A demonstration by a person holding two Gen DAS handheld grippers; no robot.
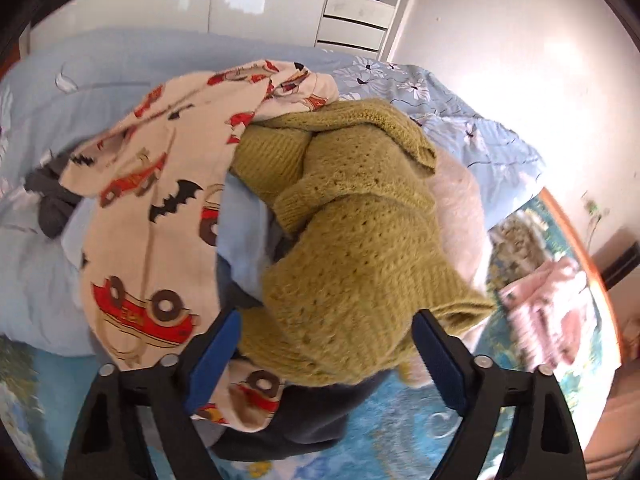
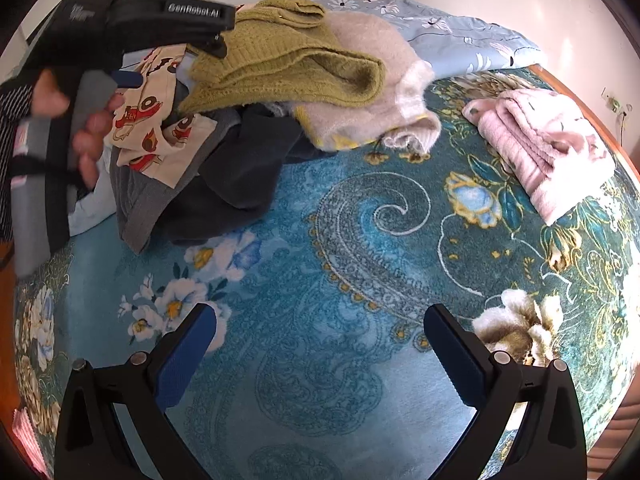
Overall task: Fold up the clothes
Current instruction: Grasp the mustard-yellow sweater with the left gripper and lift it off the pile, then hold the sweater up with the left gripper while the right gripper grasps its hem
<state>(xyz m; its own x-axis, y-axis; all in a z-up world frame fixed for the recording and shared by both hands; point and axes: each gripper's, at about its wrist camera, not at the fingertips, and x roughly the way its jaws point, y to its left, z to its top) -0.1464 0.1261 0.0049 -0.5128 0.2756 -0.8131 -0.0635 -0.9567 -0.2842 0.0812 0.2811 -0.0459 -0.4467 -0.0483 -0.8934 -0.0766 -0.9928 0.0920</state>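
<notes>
Both hand-held grippers (image 1: 326, 348) (image 2: 320, 350) spread wide.

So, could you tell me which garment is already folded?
The pink sweater, lying neatly folded by itself on the teal blanket; the others sit jumbled in the pile.

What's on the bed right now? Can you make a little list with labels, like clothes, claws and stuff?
surface: teal flowered blanket
pile: unfolded clothes heaped at the blanket's far left
top of pile: green knit sweater
beside it: cream cloth with red cars and bats
under the sweater: fuzzy pale garment, dark clothes
folded already: pink garment, apart on the right
left claw: open, around the sweater's edge
right claw: open, empty, over bare blanket
</notes>
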